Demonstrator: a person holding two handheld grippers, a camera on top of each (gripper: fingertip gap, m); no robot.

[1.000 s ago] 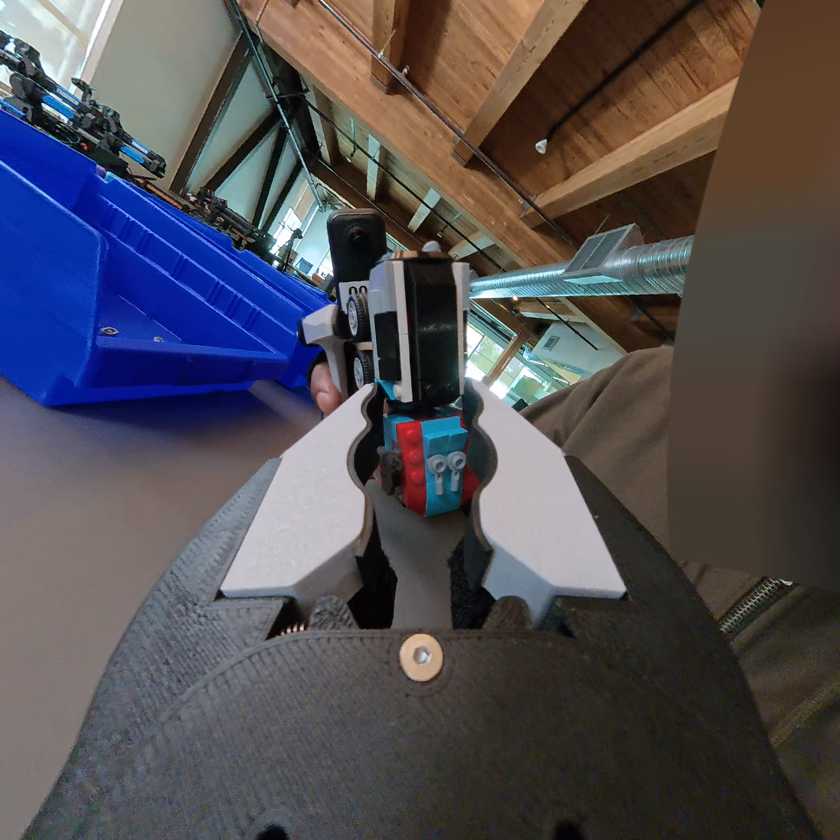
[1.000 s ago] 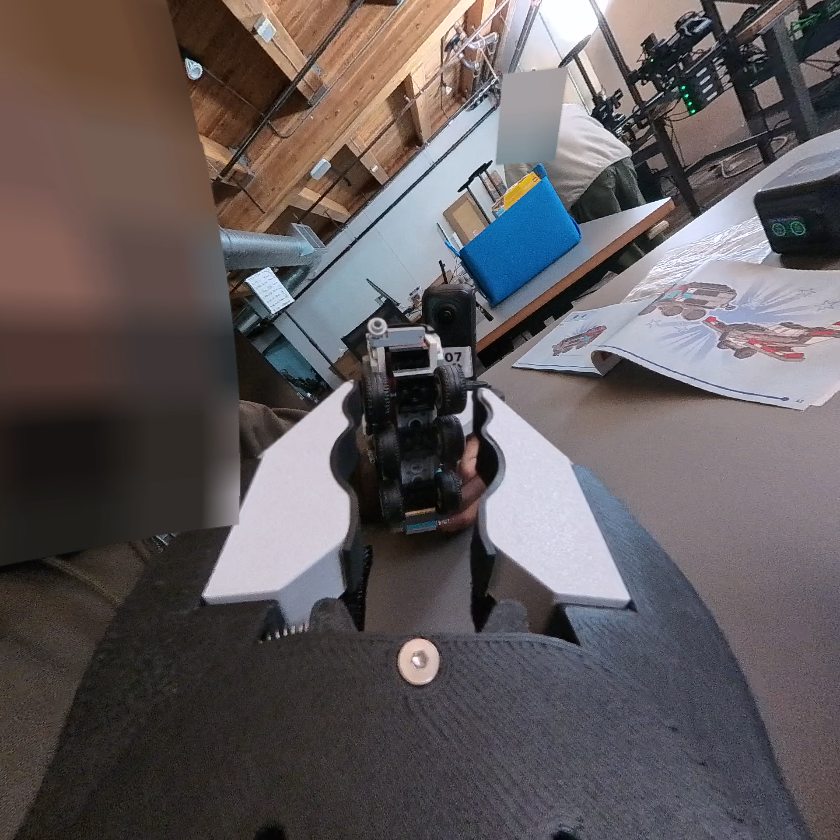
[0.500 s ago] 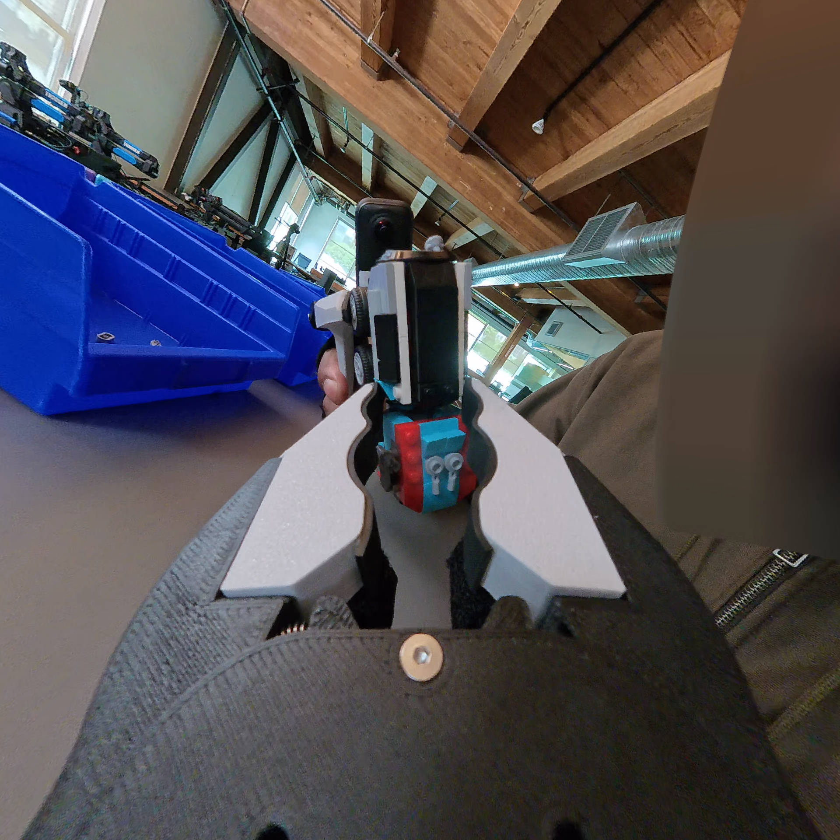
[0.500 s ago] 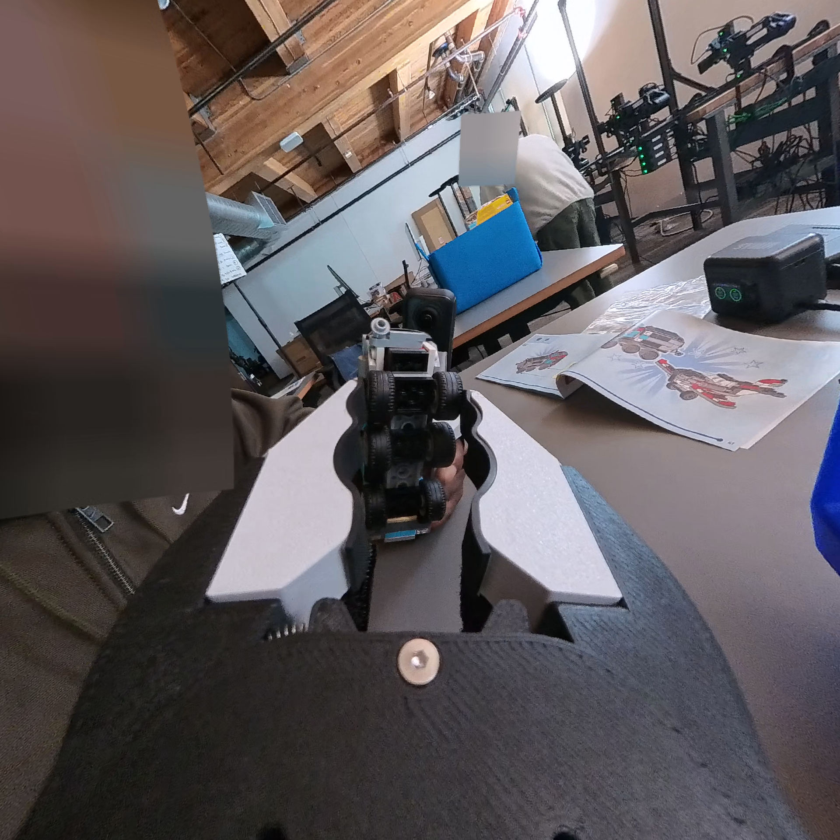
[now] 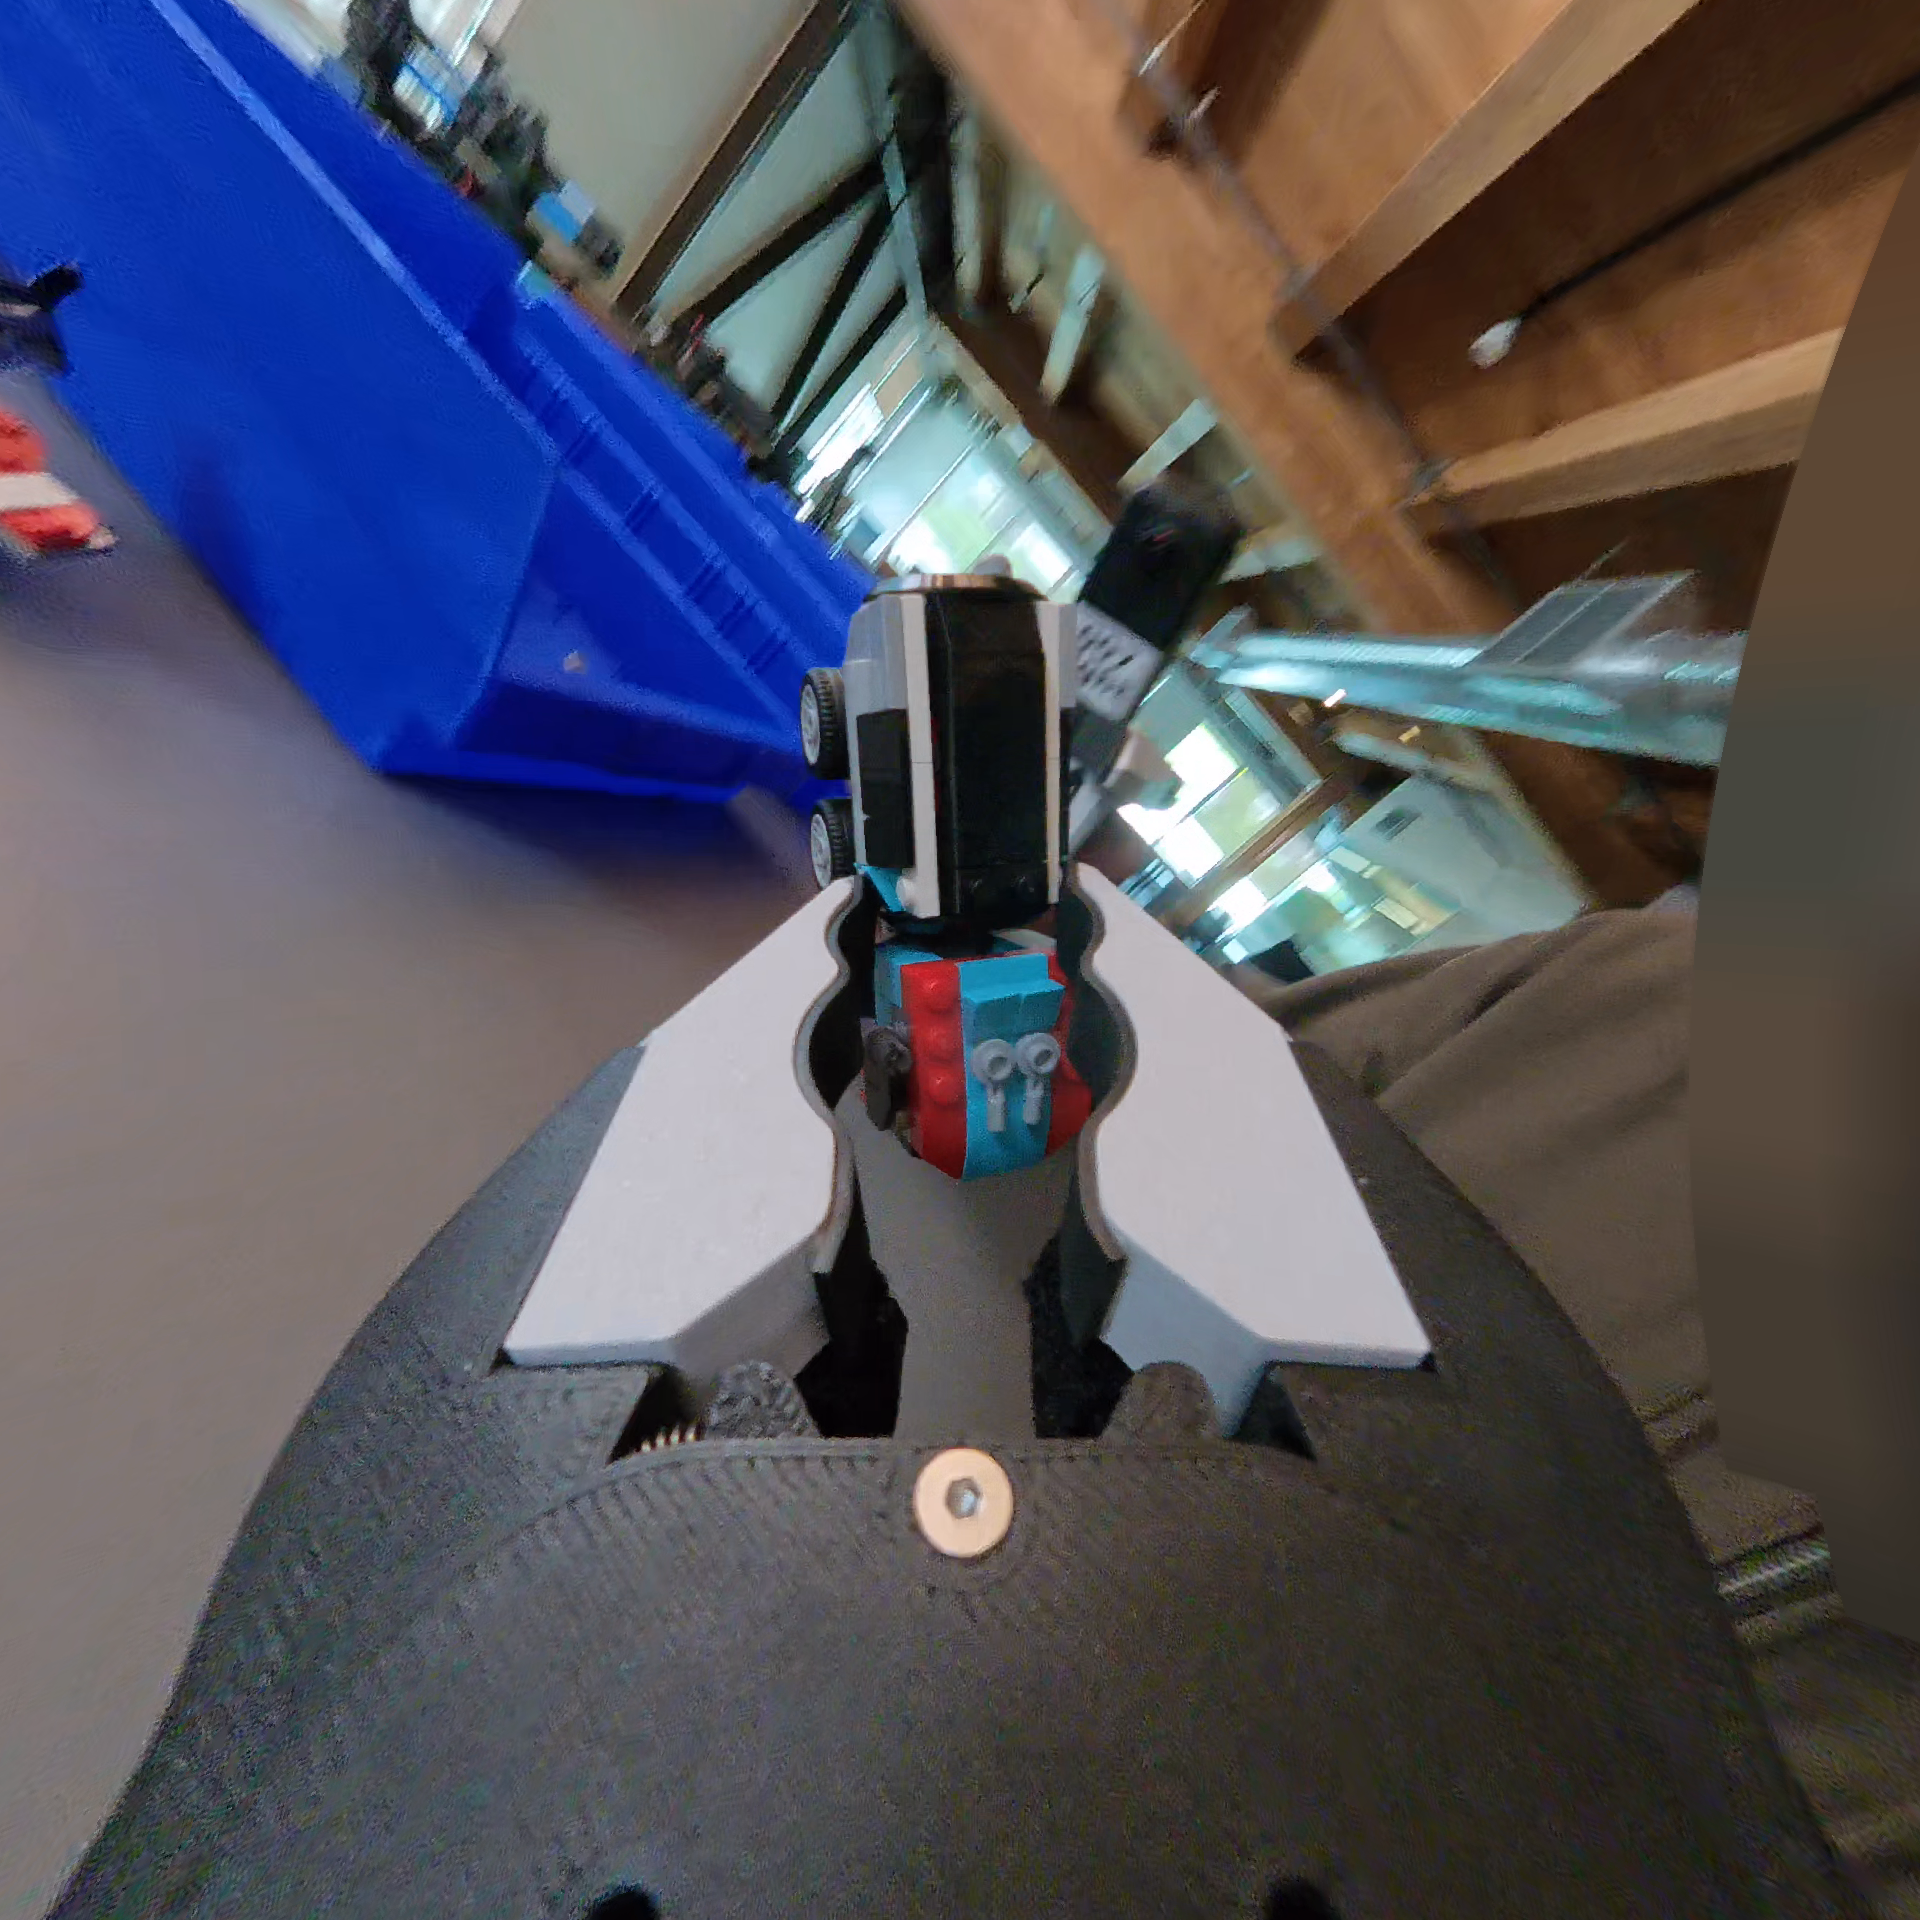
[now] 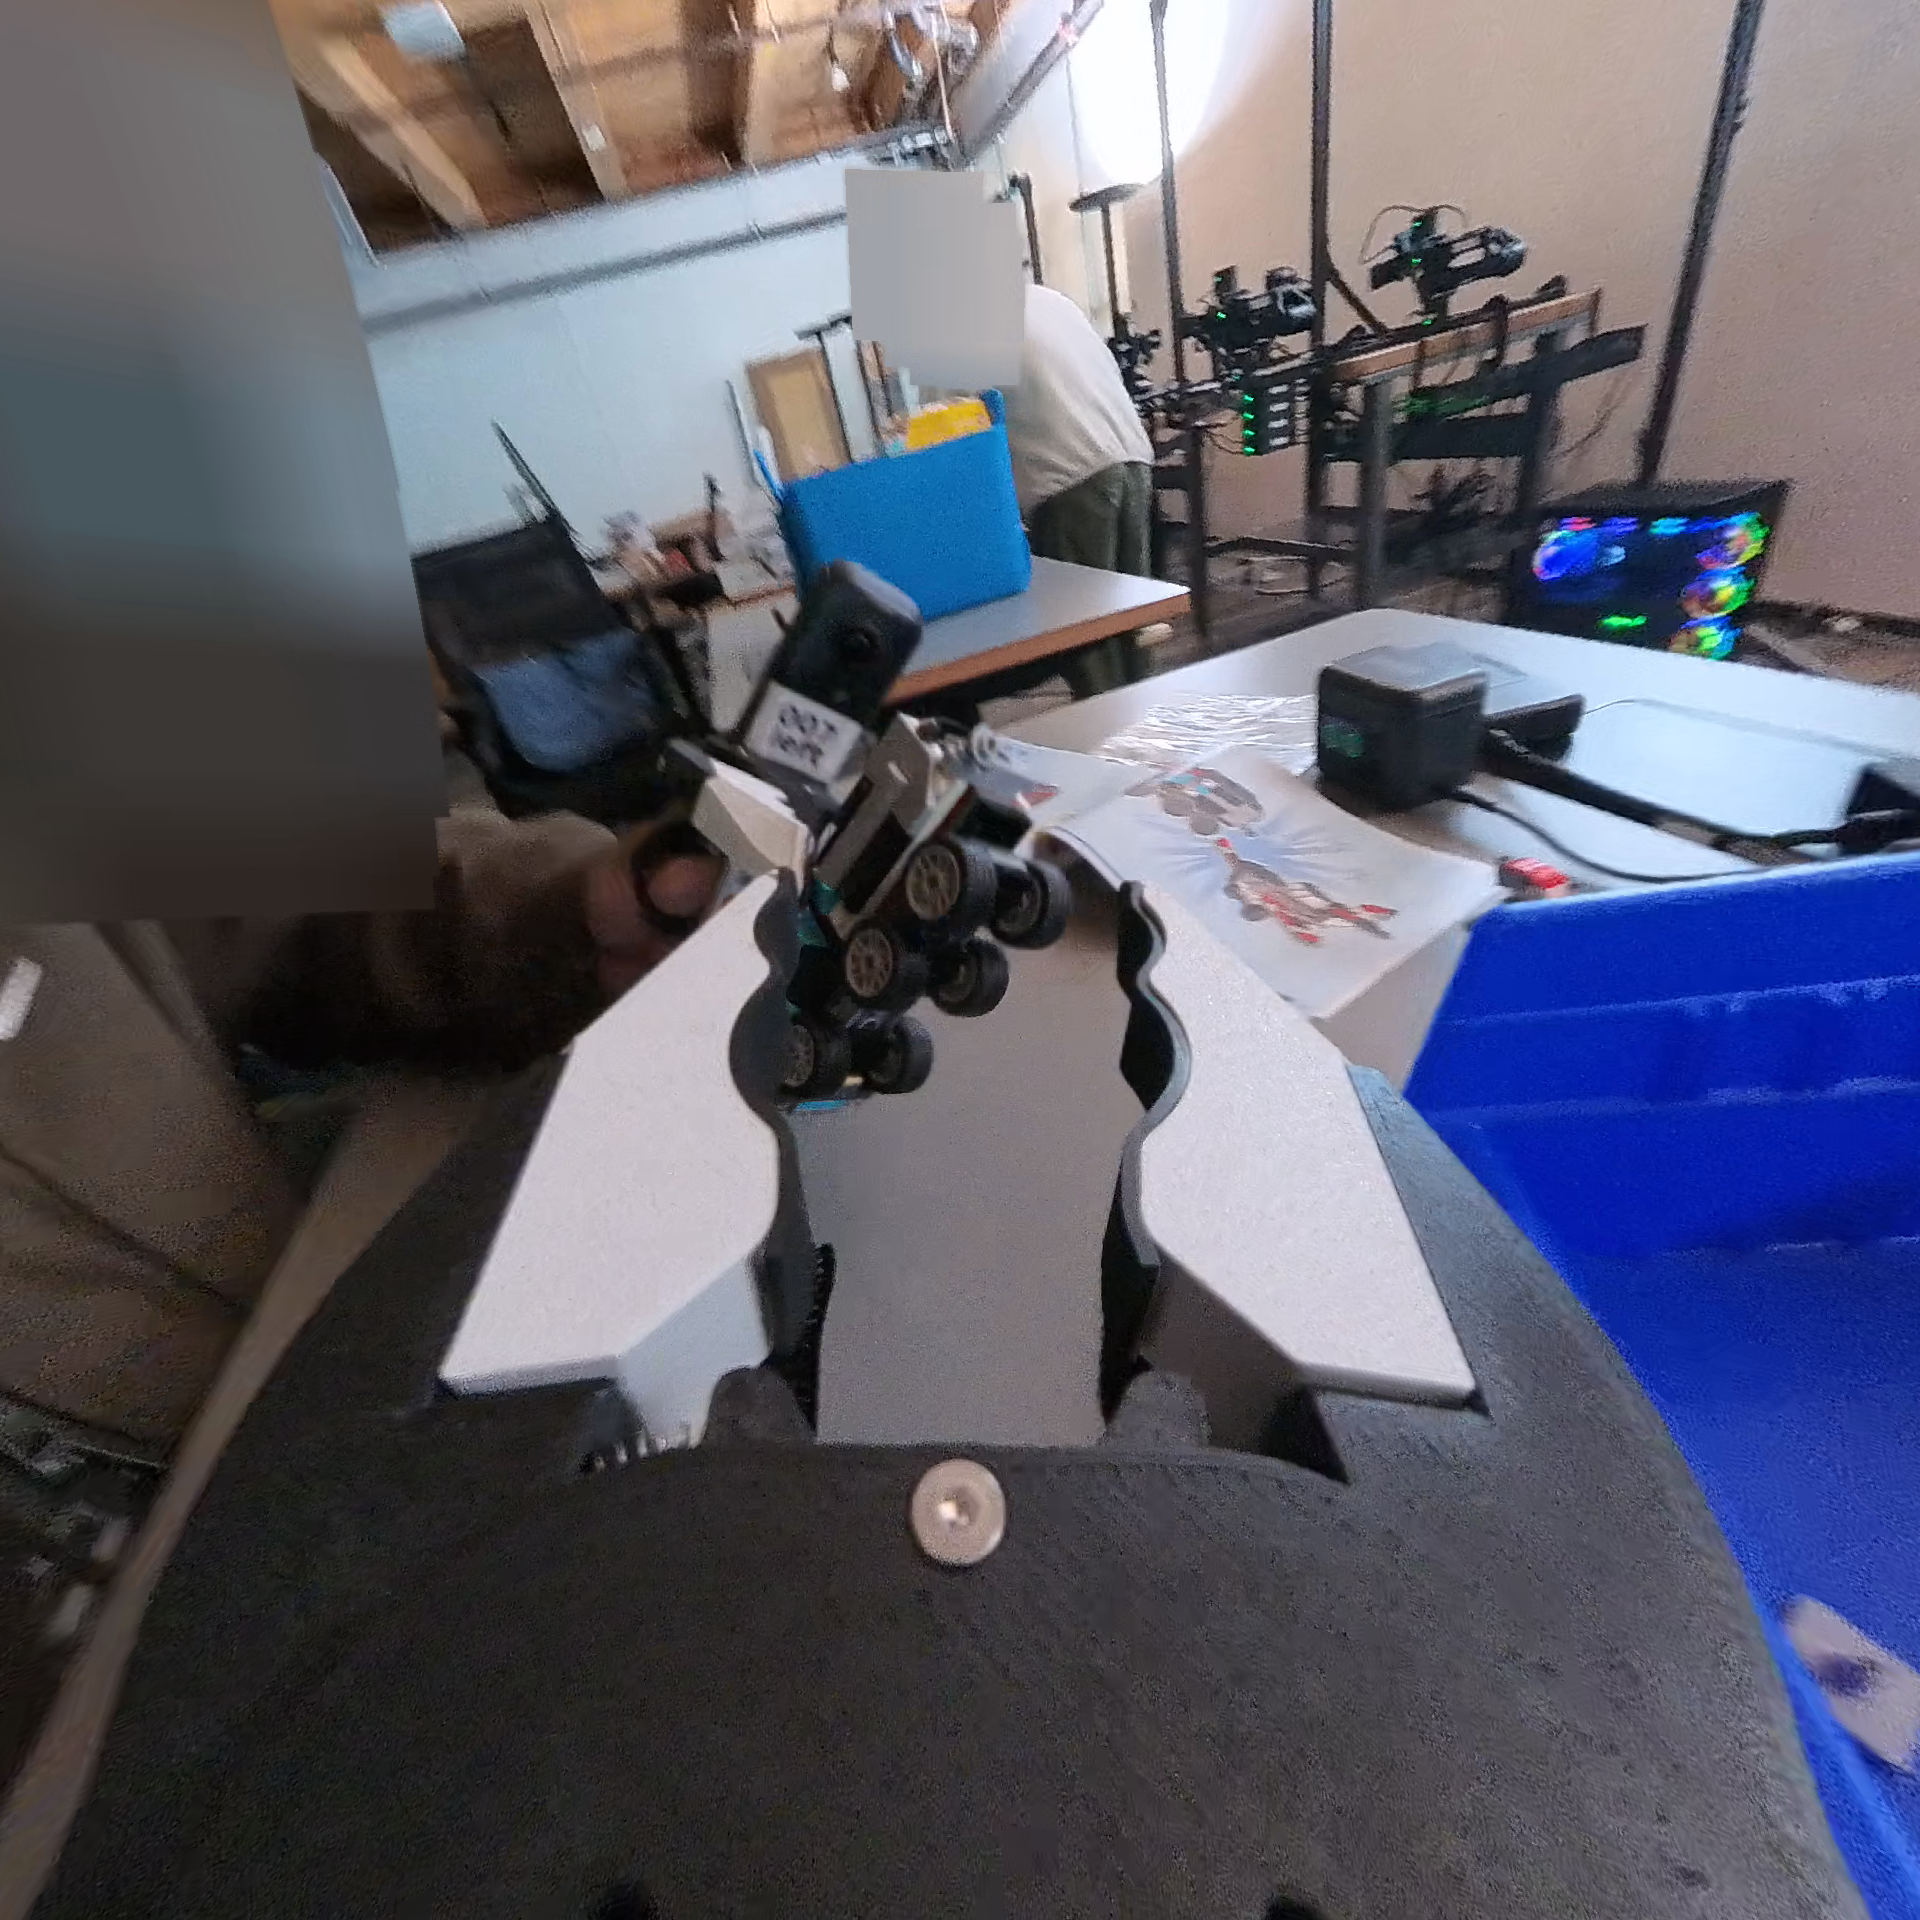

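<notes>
My left gripper is shut on a brick-built toy truck. Its pads press on the red and teal end, and the black, white and grey body sticks out past the fingertips. My right gripper is open. The truck's wheeled underside stands tilted between its jaws, close to the left finger and well apart from the right finger. The left gripper also shows in the right wrist view, gripping the truck's far end. The right gripper appears blurred behind the truck in the left wrist view.
A blue bin stands on the grey table, with a red and white brick piece at the left edge. A blue bin, an open picture booklet and a black box with cables lie to the right. A person stands far back. The grippers' ends are close to 5 centimetres from one another.
My right gripper's jaws closed in around the truck's wheels, then opened wide and let go. The left gripper kept its hold, and the truck now sits tilted. Both views swung.
</notes>
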